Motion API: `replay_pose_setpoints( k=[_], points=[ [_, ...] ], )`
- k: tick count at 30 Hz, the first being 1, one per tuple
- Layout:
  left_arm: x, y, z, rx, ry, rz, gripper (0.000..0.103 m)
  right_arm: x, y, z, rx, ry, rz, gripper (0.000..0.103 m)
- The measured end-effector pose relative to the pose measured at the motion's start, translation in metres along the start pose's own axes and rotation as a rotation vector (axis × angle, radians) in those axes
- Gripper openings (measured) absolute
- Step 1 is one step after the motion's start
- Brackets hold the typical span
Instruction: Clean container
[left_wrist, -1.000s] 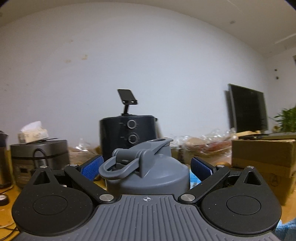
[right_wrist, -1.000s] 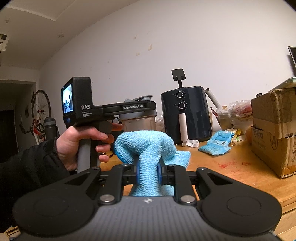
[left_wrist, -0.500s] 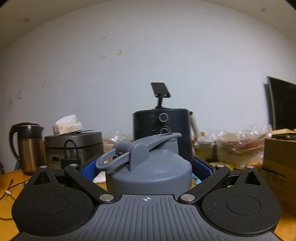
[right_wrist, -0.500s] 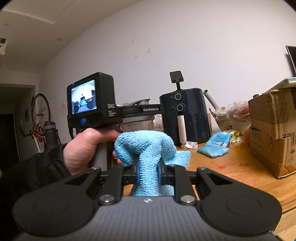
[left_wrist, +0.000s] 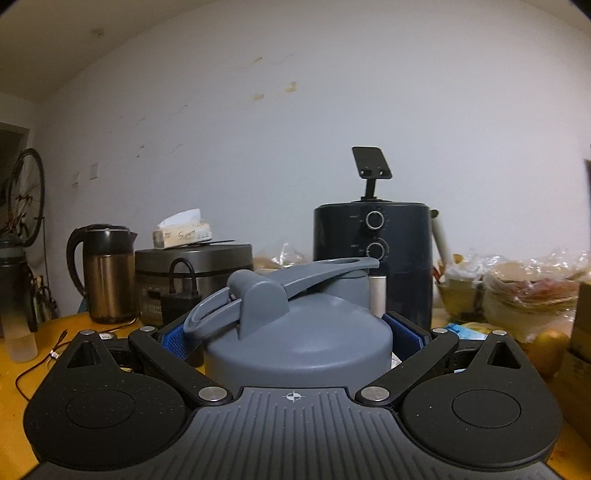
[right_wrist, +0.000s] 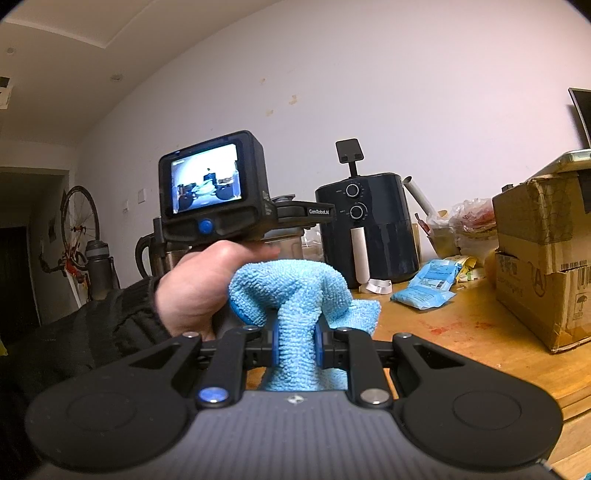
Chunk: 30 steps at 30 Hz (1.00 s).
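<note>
Low centre of the left wrist view: the grey plastic shaker bottle with a domed screw lid and flip-cap carry loop (left_wrist: 295, 343) sits between the blue pads of the left gripper (left_wrist: 295, 338), which we read as clamped on its body just under the lid, though the contact lines themselves are hidden by the dome. Lower centre of the right wrist view: the right gripper (right_wrist: 295, 349) is pinched tight on a bunched light-blue microfibre cloth (right_wrist: 291, 295), a loose corner trailing right above the wooden tabletop (right_wrist: 461, 325). At centre left there, a hand (right_wrist: 195, 291) holds the other gripper's handle; the bottle is mostly hidden behind it. Our judgement: the bottle is rigid, smooth, likely light if empty, and apt to twist in the pads under wiping pressure, so the hold belongs on the straight body wall, not the sloped lid or thin loop. The cloth is soft and compliant; gripping the gathered middle leaves a padded face for rubbing.
</note>
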<state>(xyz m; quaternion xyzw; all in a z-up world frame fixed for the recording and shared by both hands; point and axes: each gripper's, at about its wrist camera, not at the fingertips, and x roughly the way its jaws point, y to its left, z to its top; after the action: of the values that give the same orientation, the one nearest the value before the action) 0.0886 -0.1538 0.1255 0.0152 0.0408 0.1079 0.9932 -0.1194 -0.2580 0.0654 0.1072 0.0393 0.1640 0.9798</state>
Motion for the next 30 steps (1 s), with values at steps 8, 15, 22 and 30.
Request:
replay_pose_setpoints(
  k=[8,15,22,30],
  points=[
    [0.003,0.001,0.0,-0.019,0.006,-0.003,0.095,0.0,-0.001,-0.001,0.004,0.004,-0.005,0.016],
    [0.002,0.009,0.0,-0.005,0.012,-0.064,0.095,0.002,-0.002,-0.001,0.005,0.007,-0.01,0.016],
    [0.003,0.022,-0.001,0.02,0.012,-0.191,0.096,0.001,-0.001,-0.001,0.006,0.01,-0.009,0.016],
    [0.008,0.037,-0.002,0.041,0.018,-0.35,0.096,0.001,0.0,-0.001,0.006,0.008,-0.007,0.016]
  ],
)
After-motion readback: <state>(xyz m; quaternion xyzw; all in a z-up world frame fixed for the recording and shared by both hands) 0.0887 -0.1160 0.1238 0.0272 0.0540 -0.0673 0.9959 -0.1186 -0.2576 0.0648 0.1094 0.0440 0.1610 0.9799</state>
